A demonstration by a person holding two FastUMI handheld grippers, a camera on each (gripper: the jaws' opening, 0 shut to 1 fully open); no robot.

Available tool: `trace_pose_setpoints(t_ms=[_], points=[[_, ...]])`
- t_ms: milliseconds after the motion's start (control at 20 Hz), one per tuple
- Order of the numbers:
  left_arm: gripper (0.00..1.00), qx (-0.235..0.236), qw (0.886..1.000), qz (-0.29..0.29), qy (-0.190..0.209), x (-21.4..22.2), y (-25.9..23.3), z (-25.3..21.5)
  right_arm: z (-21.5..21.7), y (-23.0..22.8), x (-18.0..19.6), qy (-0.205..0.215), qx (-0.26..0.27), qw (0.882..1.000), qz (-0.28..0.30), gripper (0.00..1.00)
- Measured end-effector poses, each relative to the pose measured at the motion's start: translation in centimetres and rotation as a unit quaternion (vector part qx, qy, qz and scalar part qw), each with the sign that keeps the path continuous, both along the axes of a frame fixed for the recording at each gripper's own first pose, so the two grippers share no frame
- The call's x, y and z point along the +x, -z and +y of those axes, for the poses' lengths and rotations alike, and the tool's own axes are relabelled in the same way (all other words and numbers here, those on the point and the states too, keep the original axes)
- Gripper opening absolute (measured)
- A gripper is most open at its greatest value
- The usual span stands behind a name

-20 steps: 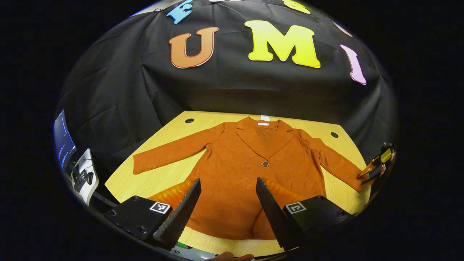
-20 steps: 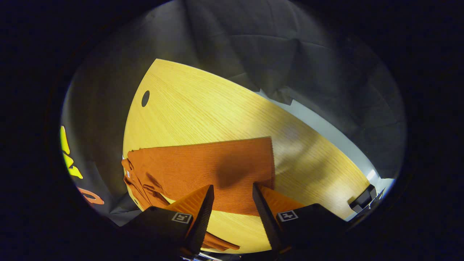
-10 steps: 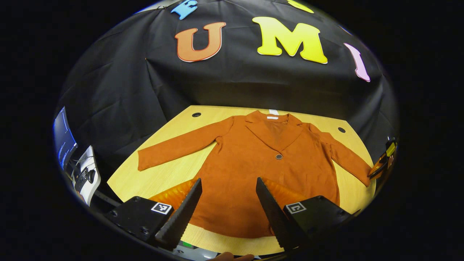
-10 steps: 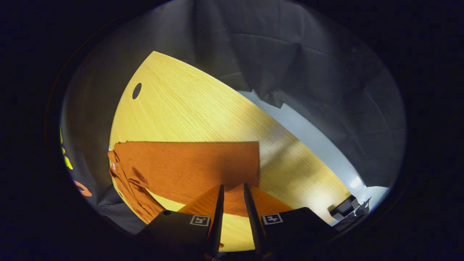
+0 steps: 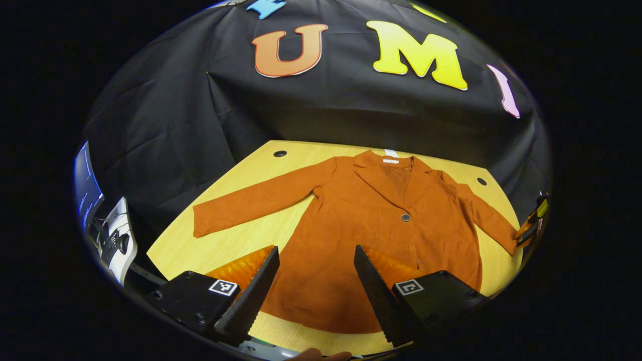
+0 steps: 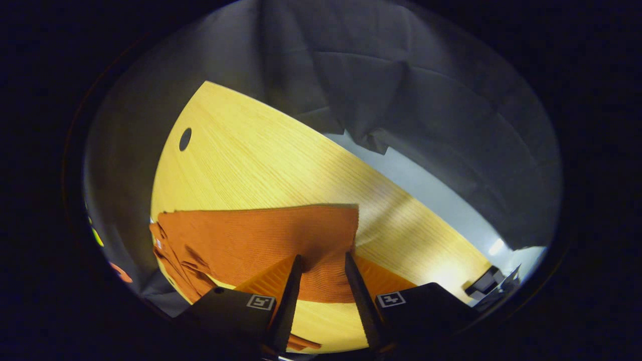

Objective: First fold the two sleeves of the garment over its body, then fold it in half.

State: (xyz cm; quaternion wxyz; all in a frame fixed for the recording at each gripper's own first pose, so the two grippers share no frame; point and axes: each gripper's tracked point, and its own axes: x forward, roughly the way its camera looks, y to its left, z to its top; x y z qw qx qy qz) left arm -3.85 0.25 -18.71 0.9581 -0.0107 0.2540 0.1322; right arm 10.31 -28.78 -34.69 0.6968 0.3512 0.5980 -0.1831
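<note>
In the left gripper view, my left gripper (image 5: 313, 281) hangs above the jacket's hem with its fingers spread wide and nothing between them. The jacket (image 5: 366, 235) lies flat on the table (image 5: 210, 250), both sleeves out. At the far edge, the right gripper (image 5: 529, 228) meets the sleeve cuff.

In the right gripper view, my right gripper (image 6: 321, 296) has its fingers drawn close on the sleeve (image 6: 266, 238), the cuff bunched between them.
</note>
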Motion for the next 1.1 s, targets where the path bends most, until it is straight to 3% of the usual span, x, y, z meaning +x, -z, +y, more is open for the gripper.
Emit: trace_pose_setpoints(t_ms=[150, 250, 400, 500, 700, 800, 950, 1100], points=[[0.98, 0.003, 1.000, 0.002, -0.003, -0.1, 0.1, 0.8, -0.5, 0.4, 0.4, -0.005, -0.018, 1.000, 0.016, 0.58], [0.98, 0.001, 1.000, -0.001, -0.002, -0.1, -0.2, 1.0, -0.6, 0.3, 0.7, -0.005, -0.013, 1.000, 0.028, 0.36], [0.98, 0.007, 1.000, -0.004, 0.002, -0.1, -0.4, 1.7, -1.0, 0.6, 0.7, 0.011, 0.000, 0.999, 0.034, 0.17], [0.98, 0.014, 1.000, -0.005, 0.005, -0.2, -0.5, 2.4, -0.8, 0.6, 0.5, -0.004, -0.013, 0.999, 0.034, 0.03], [0.98, 0.024, 1.000, 0.007, 0.016, -0.7, 0.0, 3.8, 0.2, -0.8, 1.7, -0.029, -0.040, 0.998, 0.024, 0.05], [0.98, 0.029, 0.999, 0.008, 0.030, -0.8, -0.1, 4.2, 2.3, -3.9, 4.0, -0.024, -0.023, 0.999, -0.017, 0.05], [0.98, 0.021, 0.998, 0.006, 0.054, -0.9, 0.4, 4.8, 3.4, -9.2, 6.3, -0.016, -0.041, 0.997, -0.063, 0.02], [0.98, 0.002, 0.998, 0.017, 0.054, -1.0, 2.2, 6.4, 6.3, -14.5, 8.1, -0.051, -0.052, 0.993, -0.098, 0.00]])
